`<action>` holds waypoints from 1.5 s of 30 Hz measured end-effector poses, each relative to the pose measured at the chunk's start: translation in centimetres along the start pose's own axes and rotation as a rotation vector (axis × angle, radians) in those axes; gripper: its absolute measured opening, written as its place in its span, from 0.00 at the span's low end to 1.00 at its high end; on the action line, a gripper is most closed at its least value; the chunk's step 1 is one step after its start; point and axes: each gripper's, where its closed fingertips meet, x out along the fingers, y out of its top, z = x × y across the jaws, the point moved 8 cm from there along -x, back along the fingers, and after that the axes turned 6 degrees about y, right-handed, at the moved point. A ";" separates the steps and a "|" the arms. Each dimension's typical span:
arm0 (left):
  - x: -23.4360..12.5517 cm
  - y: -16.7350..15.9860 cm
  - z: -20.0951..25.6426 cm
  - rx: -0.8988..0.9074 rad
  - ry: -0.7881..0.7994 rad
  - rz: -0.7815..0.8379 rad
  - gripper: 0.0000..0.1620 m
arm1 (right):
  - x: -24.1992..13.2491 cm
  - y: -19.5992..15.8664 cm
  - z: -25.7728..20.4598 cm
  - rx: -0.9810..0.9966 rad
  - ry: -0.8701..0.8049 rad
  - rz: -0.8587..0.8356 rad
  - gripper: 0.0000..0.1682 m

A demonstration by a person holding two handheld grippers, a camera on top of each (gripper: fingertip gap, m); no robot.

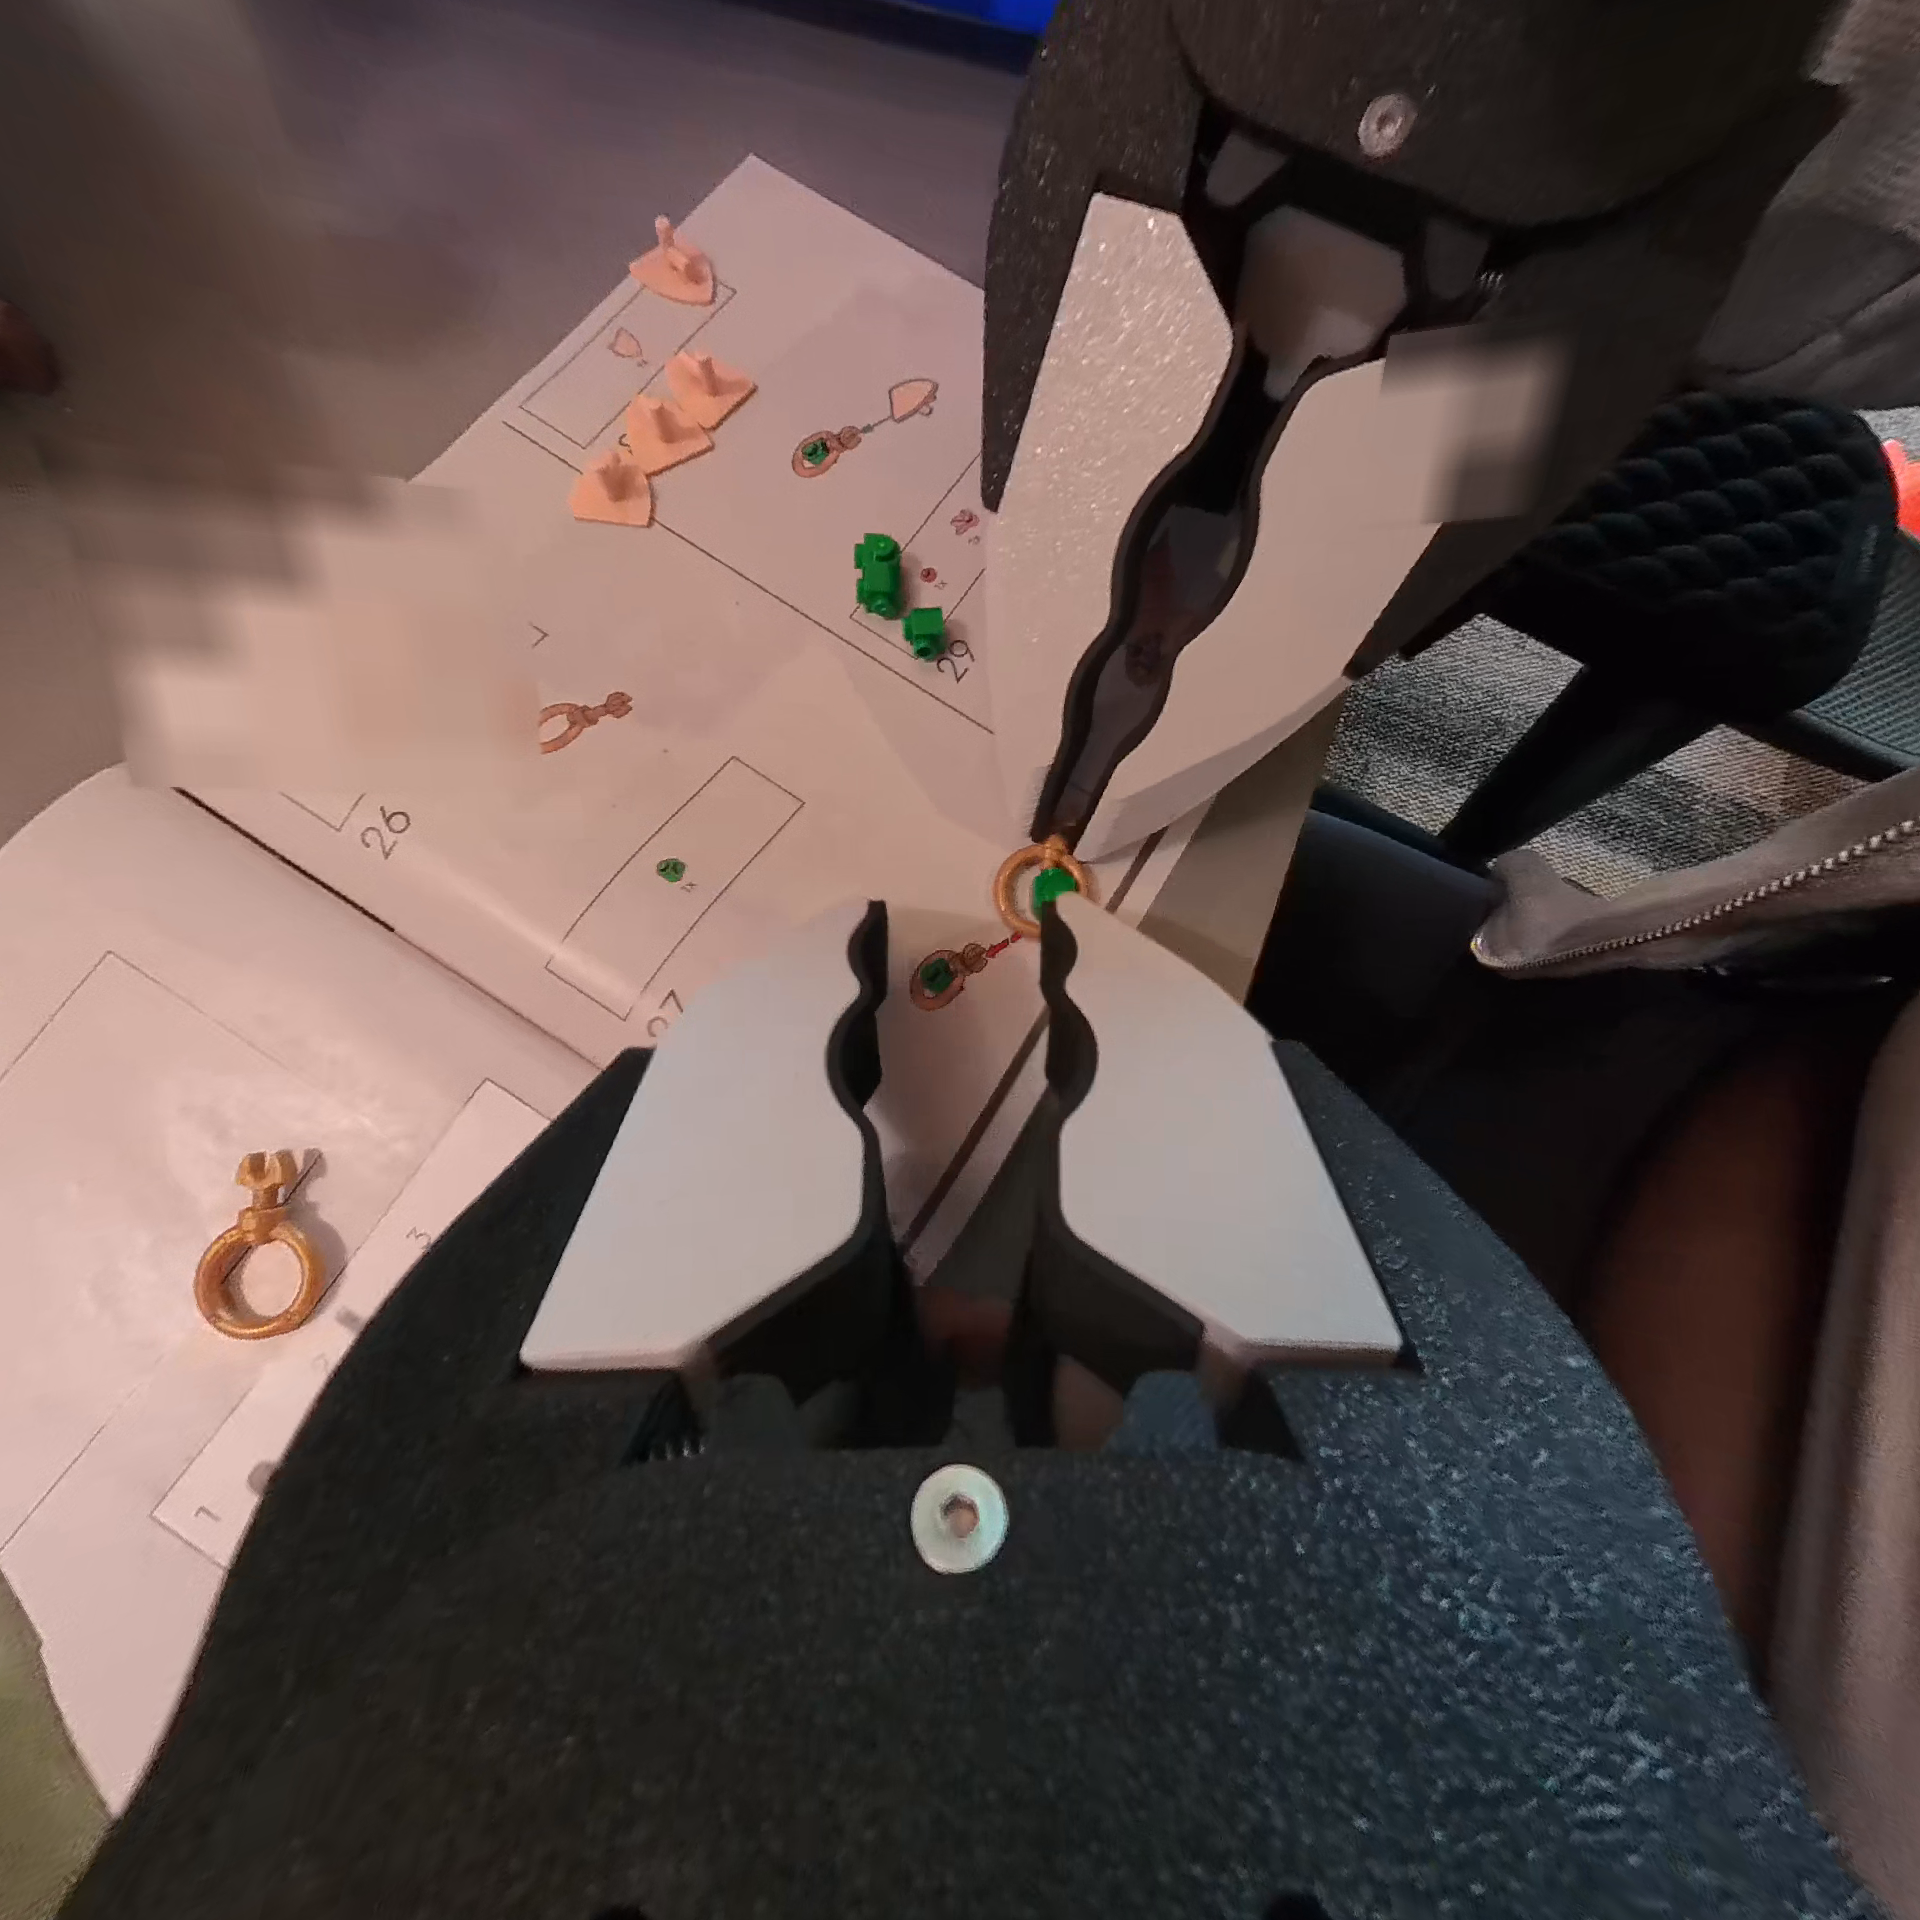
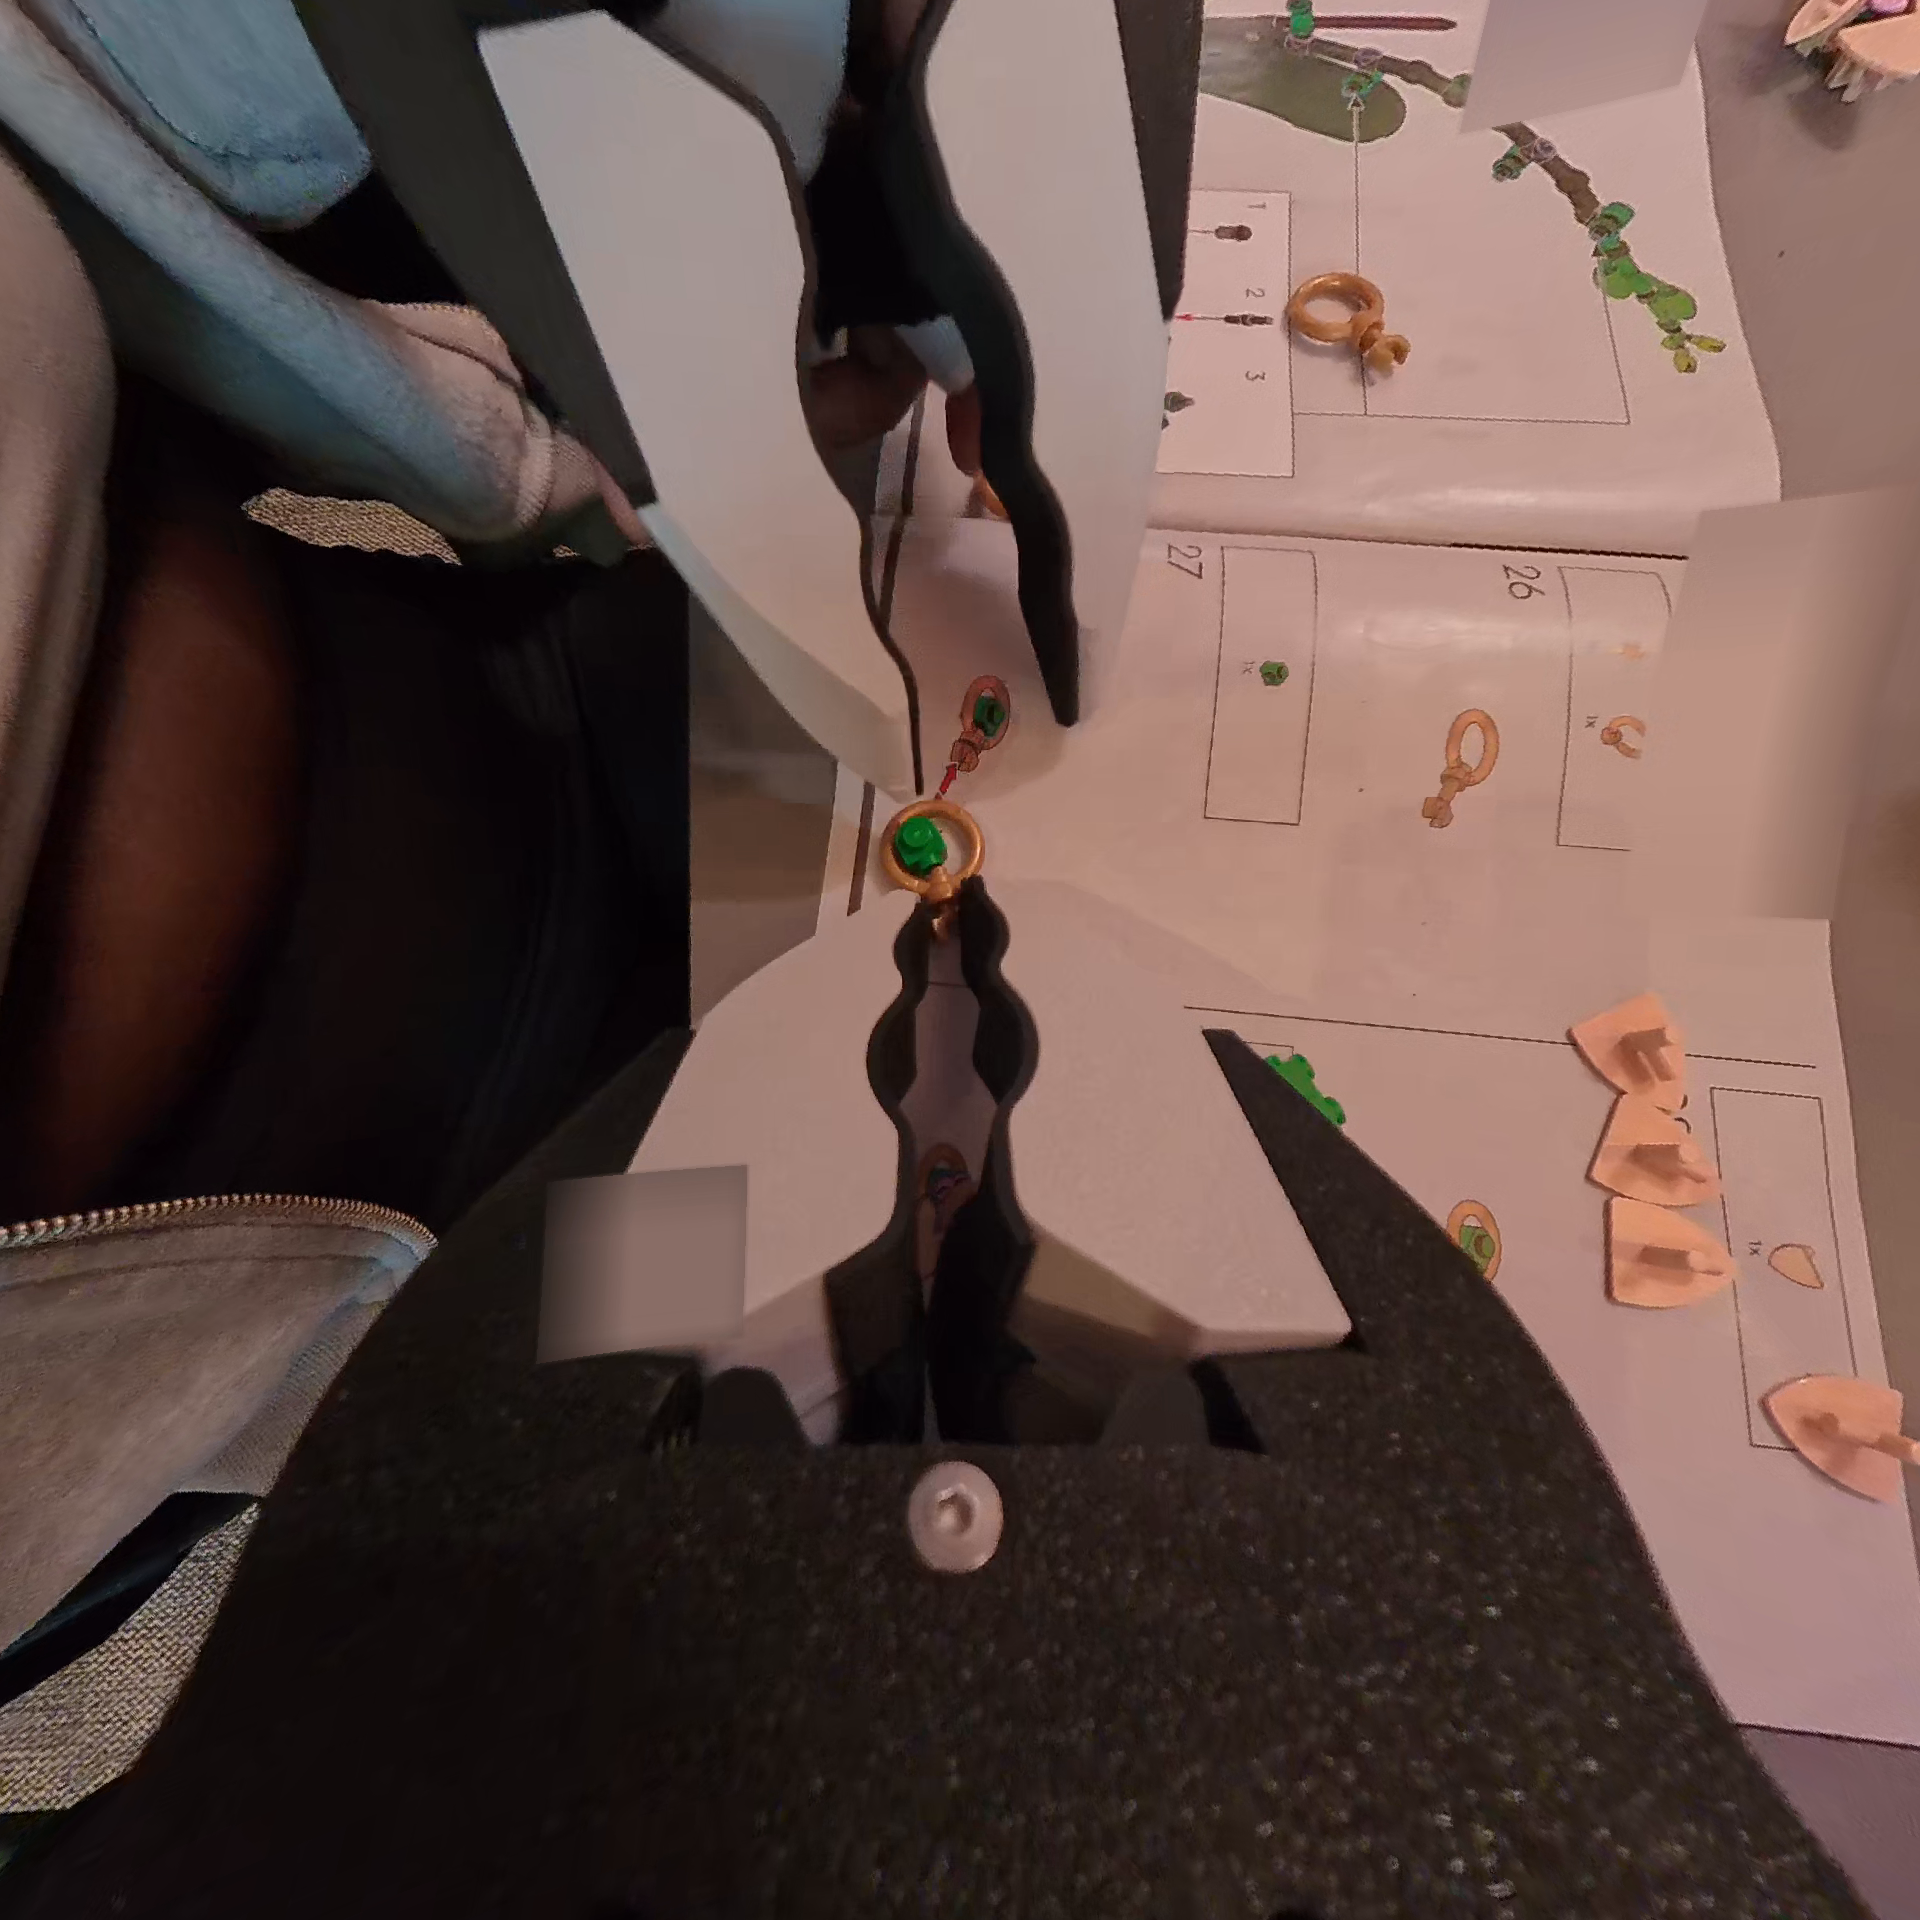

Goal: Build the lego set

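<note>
Right gripper [image 2: 954,914]: mine, clenched on the short stem of a gold ring piece [image 2: 932,850], which it holds up over the near edge of the open instruction booklet [image 2: 1403,914].
Left gripper [image 1: 964,920]: mine too, fingers parted with a clear gap between them; nothing is clamped. The tip of its right finger [image 1: 1143,1049] touches the green stud.
Green stud [image 2: 918,842]: a small green piece sitting inside the loop of the held ring (from the left wrist view it shows just at the ring's lower right edge).
Spare gold ring [image 1: 268,1259]: 1 more ring with a stem, lying flat on the booklet's white page, well apart from both grippers.
Loose green pieces [image 1: 894,592]: a small cluster on the page, beside the right gripper's finger as the left wrist view shows it; I cannot count them surely.
Tan petal pieces [image 2: 1652,1153]: 4 shield-shaped pieces with pegs, 3 bunched and overlapping, 1 [image 2: 1837,1432] lying apart from them, all on the booklet.
Booklet: spread open on a grey table [image 1: 436,135], pages showing drawn build steps.
Clothing: a grey zipped jacket [image 2: 177,1309] hangs just off the table edge, near the held ring.
</note>
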 end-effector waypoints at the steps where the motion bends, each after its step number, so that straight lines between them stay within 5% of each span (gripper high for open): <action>1: 0.2 0.0 0.1 0.005 0.003 -0.008 0.17 | 0.0 0.0 0.0 0.001 -0.001 0.001 0.03; 20: 0.0 -0.2 -0.1 0.024 -0.030 0.052 0.16 | 0.0 -0.2 -0.1 -0.005 -0.007 0.023 0.03; 24: -0.8 -0.1 0.7 0.103 -0.080 0.243 0.00 | 0.0 -0.2 -0.1 -0.004 -0.010 0.025 0.03; 45: 0.7 -0.7 1.3 0.148 -0.055 0.086 0.00 | -0.1 -0.3 0.0 -0.029 0.011 0.032 0.03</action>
